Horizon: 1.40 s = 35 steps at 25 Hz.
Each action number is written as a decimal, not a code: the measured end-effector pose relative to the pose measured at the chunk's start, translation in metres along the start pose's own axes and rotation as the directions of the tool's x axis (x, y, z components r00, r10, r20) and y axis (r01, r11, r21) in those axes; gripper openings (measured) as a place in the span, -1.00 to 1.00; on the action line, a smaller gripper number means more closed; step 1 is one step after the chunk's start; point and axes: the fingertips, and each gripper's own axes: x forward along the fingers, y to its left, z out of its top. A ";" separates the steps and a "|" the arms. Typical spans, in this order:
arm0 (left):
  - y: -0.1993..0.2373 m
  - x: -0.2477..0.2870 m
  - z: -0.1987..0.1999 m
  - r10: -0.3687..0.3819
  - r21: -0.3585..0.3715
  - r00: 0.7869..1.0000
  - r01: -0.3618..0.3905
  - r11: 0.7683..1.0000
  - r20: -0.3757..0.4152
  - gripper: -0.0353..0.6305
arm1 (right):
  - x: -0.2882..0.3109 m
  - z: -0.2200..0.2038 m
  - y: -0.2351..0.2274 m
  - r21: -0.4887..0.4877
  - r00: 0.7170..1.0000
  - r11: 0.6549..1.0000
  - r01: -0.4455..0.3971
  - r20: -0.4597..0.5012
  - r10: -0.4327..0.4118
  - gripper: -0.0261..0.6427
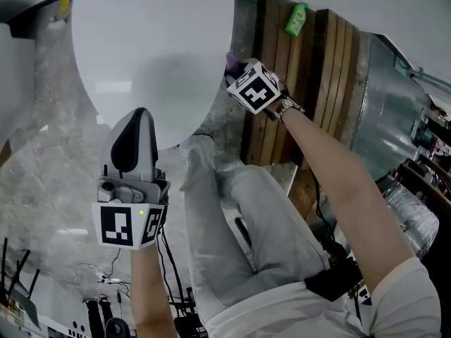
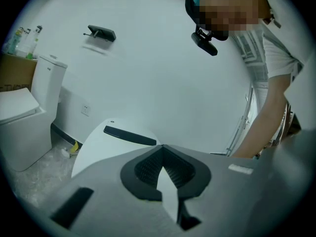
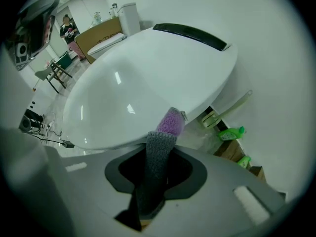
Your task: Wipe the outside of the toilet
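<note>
The white toilet (image 1: 151, 55) has its lid down and fills the top of the head view. My right gripper (image 1: 236, 67) is at the bowl's right side, shut on a grey and purple knitted cloth (image 3: 157, 157). The cloth's purple tip (image 3: 171, 121) touches the rim of the toilet (image 3: 148, 68). My left gripper (image 1: 141, 115) points at the toilet's front edge from below. Its jaws are together with nothing between them, and the toilet lid (image 2: 106, 142) lies just beyond the left gripper (image 2: 162, 154).
Green bottles (image 1: 297, 18) lie on wooden planks (image 1: 310, 83) right of the toilet. A foil-wrapped bulk (image 1: 387, 97) stands further right. Cables (image 1: 106, 280) run over the marble floor at lower left. A second toilet (image 2: 24, 117) stands against the wall. My grey-trousered legs (image 1: 232, 217) are below the bowl.
</note>
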 end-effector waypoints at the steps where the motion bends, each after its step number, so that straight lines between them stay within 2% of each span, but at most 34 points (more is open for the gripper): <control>1: -0.002 -0.001 -0.002 0.003 -0.003 1.000 -0.003 1.000 0.000 -0.88 | 0.001 -0.003 0.006 0.012 1.000 1.000 -0.006 0.006 0.006 -0.65; 10: -0.012 -0.037 -0.014 0.055 -0.022 0.998 -0.054 0.998 0.027 -0.88 | 0.008 -0.028 0.053 0.070 0.999 0.997 -0.011 0.048 0.007 -0.65; 16: -0.019 -0.090 -0.019 0.084 -0.002 0.995 -0.084 0.996 0.058 -0.88 | 0.008 -0.039 0.089 0.114 0.998 0.992 0.050 0.043 -0.055 -0.65; 20: -0.019 -0.130 -0.017 0.120 0.005 0.989 -0.121 0.993 0.092 -0.88 | 0.003 -0.046 0.111 0.156 0.997 0.986 0.055 0.049 -0.063 -0.65; 26: -0.021 -0.175 -0.020 0.142 0.046 0.985 -0.147 0.988 0.096 -0.88 | -0.001 -0.050 0.154 0.158 0.996 0.986 0.063 0.046 -0.071 -0.65; 35: -0.008 -0.219 -0.036 0.154 0.032 0.986 -0.156 0.987 0.069 -0.88 | 0.013 -0.048 0.204 0.272 0.998 0.961 0.041 0.043 -0.055 -0.65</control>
